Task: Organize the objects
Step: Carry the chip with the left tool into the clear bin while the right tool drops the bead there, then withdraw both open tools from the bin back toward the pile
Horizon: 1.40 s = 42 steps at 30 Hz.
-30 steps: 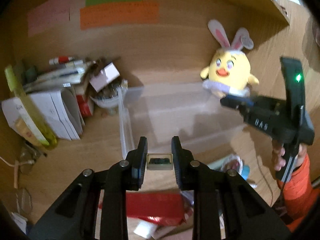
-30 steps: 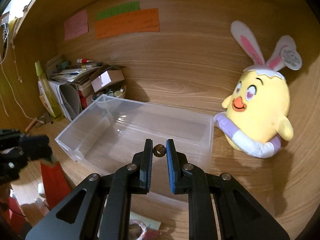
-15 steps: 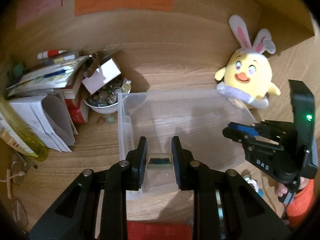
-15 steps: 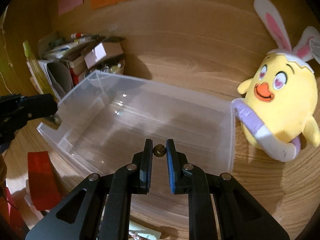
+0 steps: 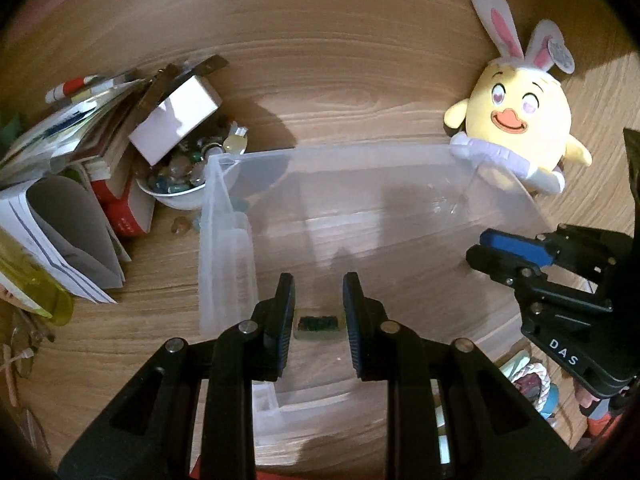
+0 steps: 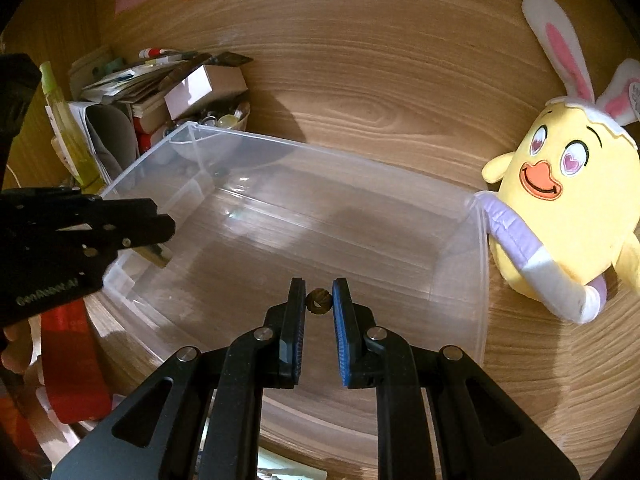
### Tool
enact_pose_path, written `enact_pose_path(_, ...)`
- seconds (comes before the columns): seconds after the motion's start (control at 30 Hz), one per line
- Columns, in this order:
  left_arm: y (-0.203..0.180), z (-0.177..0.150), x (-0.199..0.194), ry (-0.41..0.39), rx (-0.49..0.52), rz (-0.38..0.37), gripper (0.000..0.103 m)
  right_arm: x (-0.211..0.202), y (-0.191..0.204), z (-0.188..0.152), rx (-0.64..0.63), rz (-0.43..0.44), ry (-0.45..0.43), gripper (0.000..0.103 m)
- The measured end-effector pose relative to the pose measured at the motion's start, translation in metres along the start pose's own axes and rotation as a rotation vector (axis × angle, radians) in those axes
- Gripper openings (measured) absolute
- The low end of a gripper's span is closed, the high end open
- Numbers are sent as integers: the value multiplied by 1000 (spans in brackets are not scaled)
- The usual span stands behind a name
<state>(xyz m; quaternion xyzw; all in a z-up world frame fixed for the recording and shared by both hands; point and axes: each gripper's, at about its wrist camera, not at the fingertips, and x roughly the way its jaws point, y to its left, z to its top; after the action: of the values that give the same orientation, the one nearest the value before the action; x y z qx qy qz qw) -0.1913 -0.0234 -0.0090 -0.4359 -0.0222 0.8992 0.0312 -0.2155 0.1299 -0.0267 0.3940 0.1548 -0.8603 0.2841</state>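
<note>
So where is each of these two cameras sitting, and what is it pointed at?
Left wrist: on the left gripper, looking down its fingers into the clear bin; it pinches a small block.
Right wrist: on the right gripper, same bin, pinching a brown bead.
Both show the plush chick and each other's gripper.

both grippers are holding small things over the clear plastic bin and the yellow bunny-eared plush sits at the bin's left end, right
Not quite: the plush sits at the right end of the clear bin, not the left, as the right wrist view shows. The rest holds: the left gripper grips a small pale block and the right gripper pinches a small brown bead over the bin.
</note>
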Motion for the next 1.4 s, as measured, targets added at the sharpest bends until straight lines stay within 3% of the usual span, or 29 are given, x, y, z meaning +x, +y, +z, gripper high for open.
enact_pose_path(0.17, -6, 0, -5, -7, 26, 7, 24, -4, 3, 0, -6, -8, -15, 40)
enact_pose_path(0.3, -7, 1, -16, -22, 29, -1, 27, -14, 5, -1, -8, 0, -35, 40)
enact_pose_path(0.47, -6, -2, -41, -77, 21, 12, 56, -39, 6, -2, -5, -6, -97, 60)
enact_pose_path(0.6, -4, -9, -62, -117, 17, 28, 66, -61, 7, -6, -18, -34, -151, 72)
enact_pose_path(0.67, -4, -15, -72, -136, 21, 40, 76, -70, 5, -10, -12, -33, -169, 78)
enact_pose_path(1.07, 8, -62, -98, -95, -9, 28, 93, -103, 0, -47, 23, -35, -198, 80)
enact_pose_path(1.4, 12, -108, -106, -55, -55, 29, 94, -113, 0, -89, 64, -36, -166, 81)
